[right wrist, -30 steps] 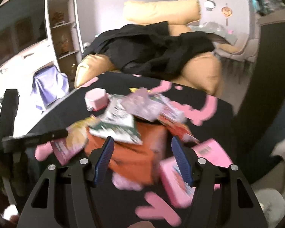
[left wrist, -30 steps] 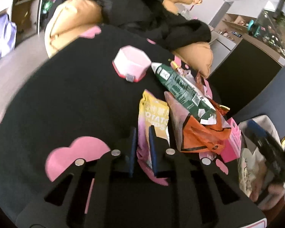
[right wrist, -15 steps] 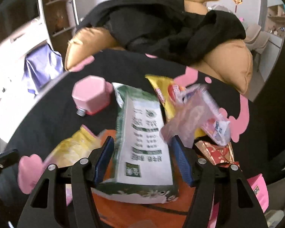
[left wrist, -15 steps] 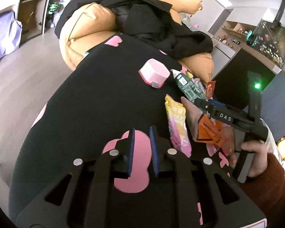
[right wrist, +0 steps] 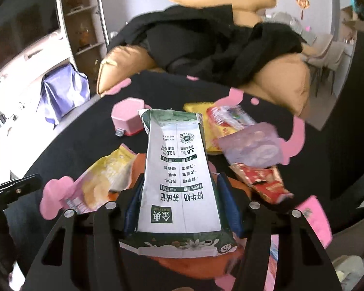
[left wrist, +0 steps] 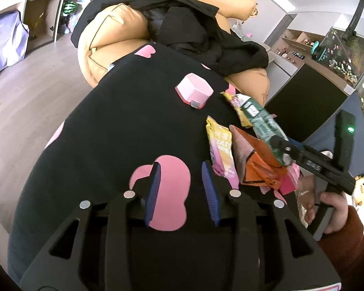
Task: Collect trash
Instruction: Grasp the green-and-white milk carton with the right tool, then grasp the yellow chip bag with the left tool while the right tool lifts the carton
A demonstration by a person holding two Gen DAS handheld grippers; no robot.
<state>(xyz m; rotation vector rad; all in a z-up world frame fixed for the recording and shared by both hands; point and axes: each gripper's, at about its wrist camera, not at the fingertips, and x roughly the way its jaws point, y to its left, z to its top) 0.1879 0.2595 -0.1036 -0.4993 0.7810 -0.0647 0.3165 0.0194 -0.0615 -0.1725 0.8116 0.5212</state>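
My left claw point(left wrist: 182, 186) hangs over a pink shape point(left wrist: 167, 194) on the black cloth point(left wrist: 114, 131), and its blue fingers point(left wrist: 153, 191) are opening with nothing between them. Just to the right lie a yellow chip bag point(left wrist: 219, 143) and an orange wrapper point(left wrist: 257, 162). My right claw point(left wrist: 282, 149) reaches onto the green milk carton point(left wrist: 259, 118). A pink box point(left wrist: 194, 92) sits farther back.

We see our left gripper point(left wrist: 182, 189) as black plastic with blue ribbed pads point(left wrist: 153, 191) and round silver screws; our right gripper point(right wrist: 179, 203) matches, its body carrying a green light beside white lettering, and below that light a rust-red sleeve point(left wrist: 347, 240) covers our wrist
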